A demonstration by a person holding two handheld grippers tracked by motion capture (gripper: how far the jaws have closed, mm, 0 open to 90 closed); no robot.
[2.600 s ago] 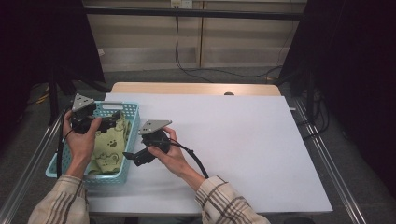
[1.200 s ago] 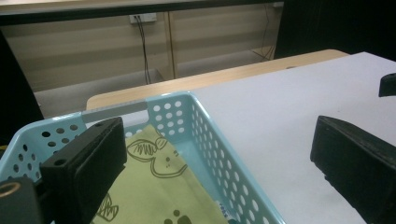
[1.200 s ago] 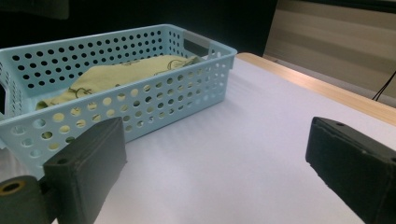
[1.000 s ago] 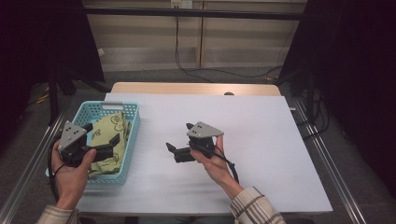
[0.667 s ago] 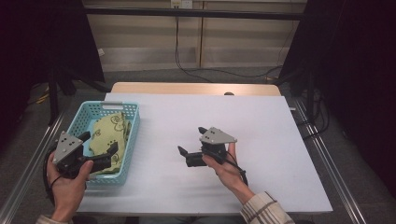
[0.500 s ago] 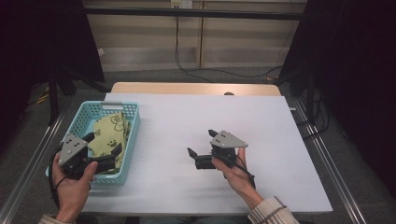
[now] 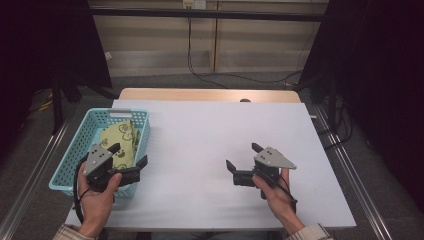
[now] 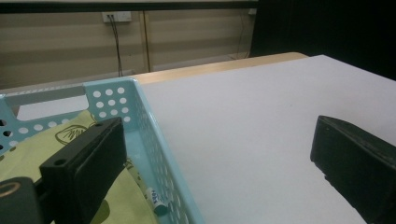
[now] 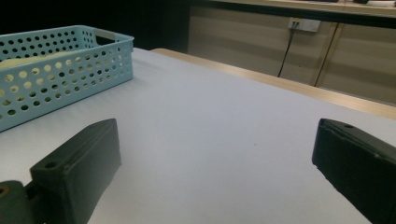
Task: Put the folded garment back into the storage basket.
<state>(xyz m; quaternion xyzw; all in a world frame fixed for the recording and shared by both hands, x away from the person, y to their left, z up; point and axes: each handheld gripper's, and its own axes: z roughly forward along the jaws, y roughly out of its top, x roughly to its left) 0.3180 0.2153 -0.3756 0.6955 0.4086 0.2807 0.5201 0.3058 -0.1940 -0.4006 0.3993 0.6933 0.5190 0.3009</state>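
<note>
In the high view, the yellow-green cloth [image 7: 119, 141] lies folded inside the blue basket [image 7: 80, 145] at the left of the counter [image 7: 210, 145]. The left gripper [image 7: 131, 161] hovers over the basket's near right corner with its jaws spread and empty, while the right gripper [image 7: 245, 164] hangs well apart over bare counter, jaws likewise spread. The likely trouble is that one left jaw sits inside the rim and the other outside, so a careless swing could catch the light basket's wall and drag or tip it. In the left gripper view, the cloth [image 8: 51, 140] sits under and beyond the left jaw, and the basket wall [image 8: 140, 116] runs between the jaws. In the right gripper view, the basket [image 9: 60, 70] stands far left of the spread jaws, nothing between them.
</note>
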